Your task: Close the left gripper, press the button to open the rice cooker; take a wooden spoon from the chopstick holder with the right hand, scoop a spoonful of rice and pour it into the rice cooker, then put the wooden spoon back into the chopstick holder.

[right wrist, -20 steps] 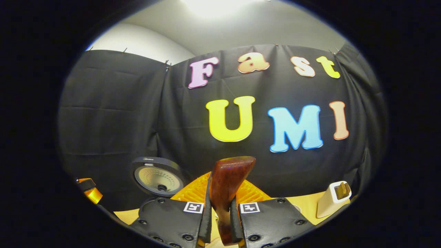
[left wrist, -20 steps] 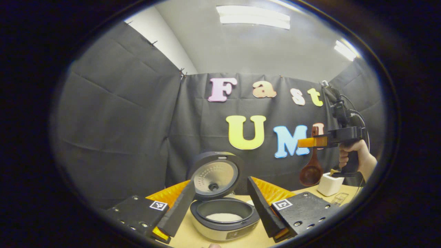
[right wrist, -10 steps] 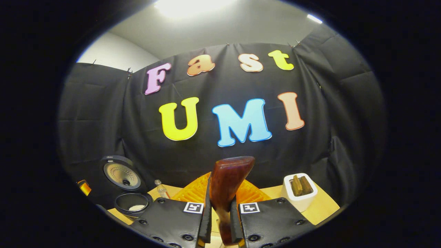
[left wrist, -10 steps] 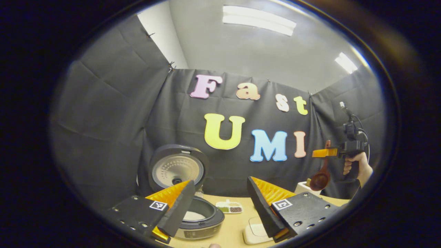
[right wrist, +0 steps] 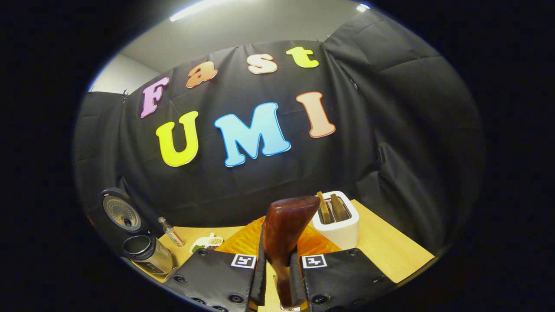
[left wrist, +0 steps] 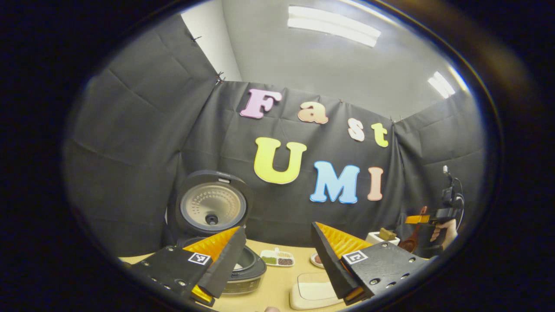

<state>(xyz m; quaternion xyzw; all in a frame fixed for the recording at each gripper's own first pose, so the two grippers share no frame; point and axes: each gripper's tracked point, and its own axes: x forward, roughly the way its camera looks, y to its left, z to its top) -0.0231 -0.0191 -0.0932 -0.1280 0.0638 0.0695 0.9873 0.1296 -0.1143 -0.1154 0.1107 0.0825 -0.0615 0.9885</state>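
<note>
In the left gripper view we see our left hand-held gripper (left wrist: 277,255) with its fingers spread wide and nothing between them, held above the desk (left wrist: 277,290). Behind its left finger sits the rice cooker (left wrist: 243,268) with its lid (left wrist: 211,209) standing up. A small divided dish (left wrist: 277,258) and a pale flat slab (left wrist: 313,291) lie on the desk nearby. Far to the right, a hand (left wrist: 442,230) holds the right hand-held gripper (left wrist: 417,219), with the wooden spoon (left wrist: 412,240) hanging bowl-down beside the white chopstick holder (left wrist: 381,236). In the right gripper view, that gripper (right wrist: 277,277) is clamped on the spoon's handle (right wrist: 284,234), the holder (right wrist: 336,221) stands just beyond, and a small bottle (right wrist: 172,235) stands near the cooker (right wrist: 147,255).
</note>
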